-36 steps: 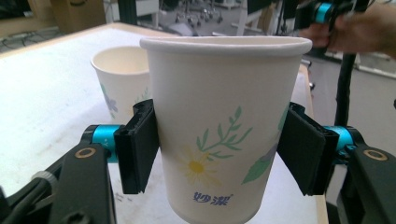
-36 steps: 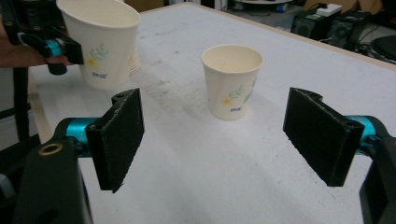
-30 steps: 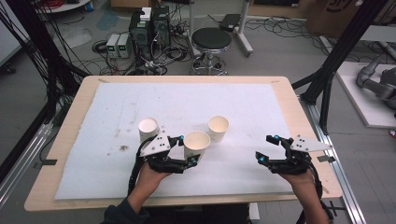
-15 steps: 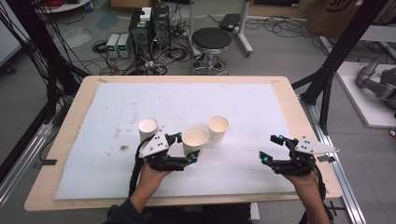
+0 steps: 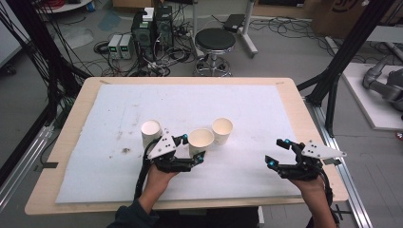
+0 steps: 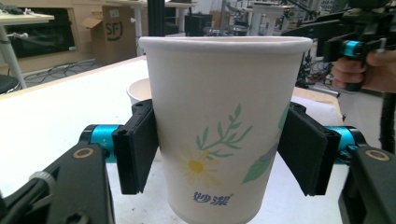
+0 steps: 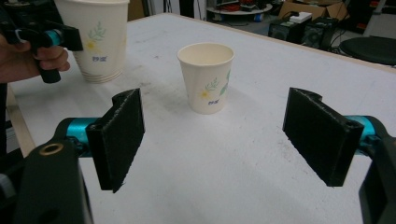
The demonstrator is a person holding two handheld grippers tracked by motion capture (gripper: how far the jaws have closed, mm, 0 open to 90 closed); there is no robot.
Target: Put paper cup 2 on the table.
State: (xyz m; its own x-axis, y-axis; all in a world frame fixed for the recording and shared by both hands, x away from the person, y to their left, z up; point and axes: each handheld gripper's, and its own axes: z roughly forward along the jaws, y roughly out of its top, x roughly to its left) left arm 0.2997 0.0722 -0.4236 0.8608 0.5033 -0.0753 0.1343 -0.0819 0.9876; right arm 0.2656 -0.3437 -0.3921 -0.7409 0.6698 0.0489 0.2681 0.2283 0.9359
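The left gripper (image 5: pixel 192 151) is squeezing the middle cup (image 6: pixel 224 126) (right gripper (image 5: pixel 274 153) fingers gaping, empty), risking crushing it or bumping the cup at two o'clock (image 5: pixel 222 130).

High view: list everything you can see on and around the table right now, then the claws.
Paper cups: three, white with flower print; left one standing free, middle one between the left claw's pads, right one standing free.
Mat: one, white, covering the table.
Table: one, light wood.
Stool: one, black, on the floor beyond the table.
Electronics boxes: several, dark and pale, on the floor with cables.
Left claw: black, pads pressing the middle cup.
Right claw: black, open, holding nothing.
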